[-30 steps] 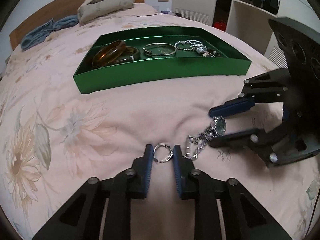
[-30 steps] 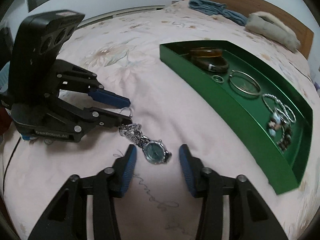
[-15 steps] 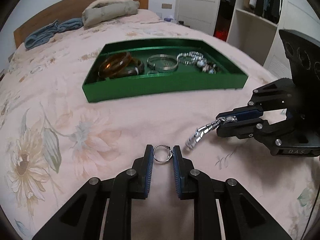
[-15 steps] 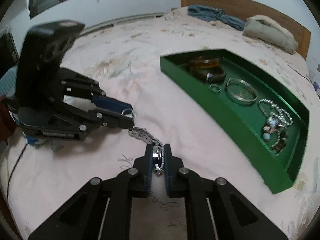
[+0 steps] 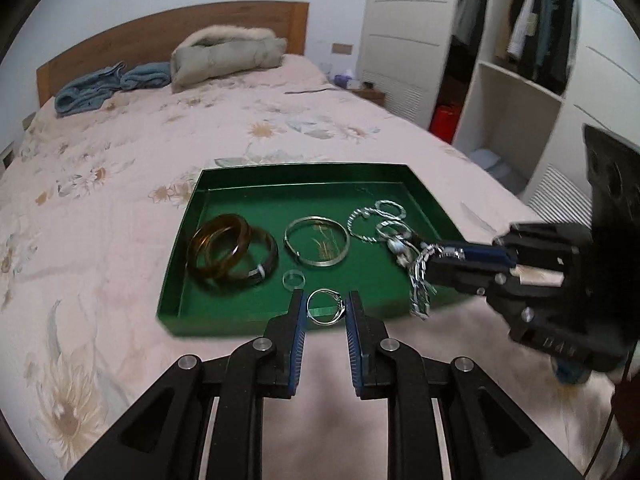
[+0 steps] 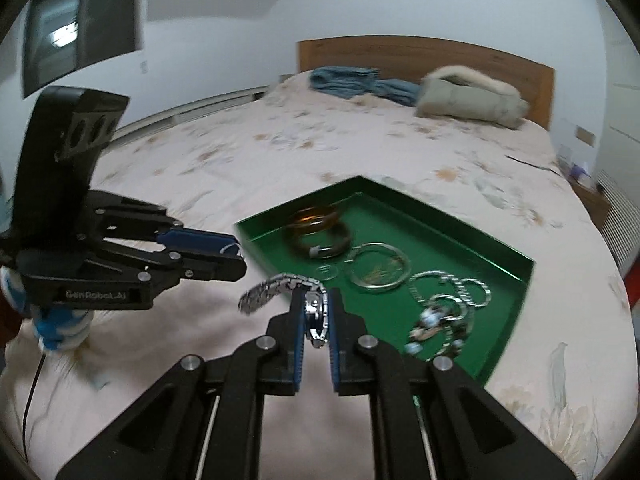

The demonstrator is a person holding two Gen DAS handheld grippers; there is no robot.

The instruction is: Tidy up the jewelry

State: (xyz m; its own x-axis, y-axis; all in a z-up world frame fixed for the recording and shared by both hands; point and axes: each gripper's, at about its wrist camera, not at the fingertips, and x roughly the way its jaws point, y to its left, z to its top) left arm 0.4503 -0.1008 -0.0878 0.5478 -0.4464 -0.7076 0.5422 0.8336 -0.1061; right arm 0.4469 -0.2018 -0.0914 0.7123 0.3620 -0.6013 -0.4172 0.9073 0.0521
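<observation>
The bed (image 5: 224, 152) fills both views, its floral pink cover running up to a wooden headboard (image 5: 168, 36) at the upper left of the left wrist view. A grey coat (image 5: 228, 54) and blue clothes (image 5: 108, 86) lie against the headboard, and an open wardrobe (image 5: 520, 60) stands at the upper right.

The green tray (image 5: 256, 322) sits on the cover at mid-frame in the left wrist view and at centre right in the right wrist view. In its left part lie two amber bangles (image 5: 232, 250), one propped on the other. A thin silver bangle (image 5: 316, 246) lies at the tray's middle, and a cluster of twisted silver rings and beads (image 5: 380, 222) at its right. A small plain ring (image 5: 294, 279) rests near the front wall.

The left gripper (image 5: 325, 308), at lower centre, pinches a silver ring (image 5: 326, 307) between its blue pads, held at the tray's front wall.

The right gripper (image 6: 316, 316), at lower centre of its own view, is clamped on a silver watch (image 6: 316, 314). The band (image 6: 272, 290) trails to the left in that view. In the left wrist view the band hangs down over the tray's front right corner.
</observation>
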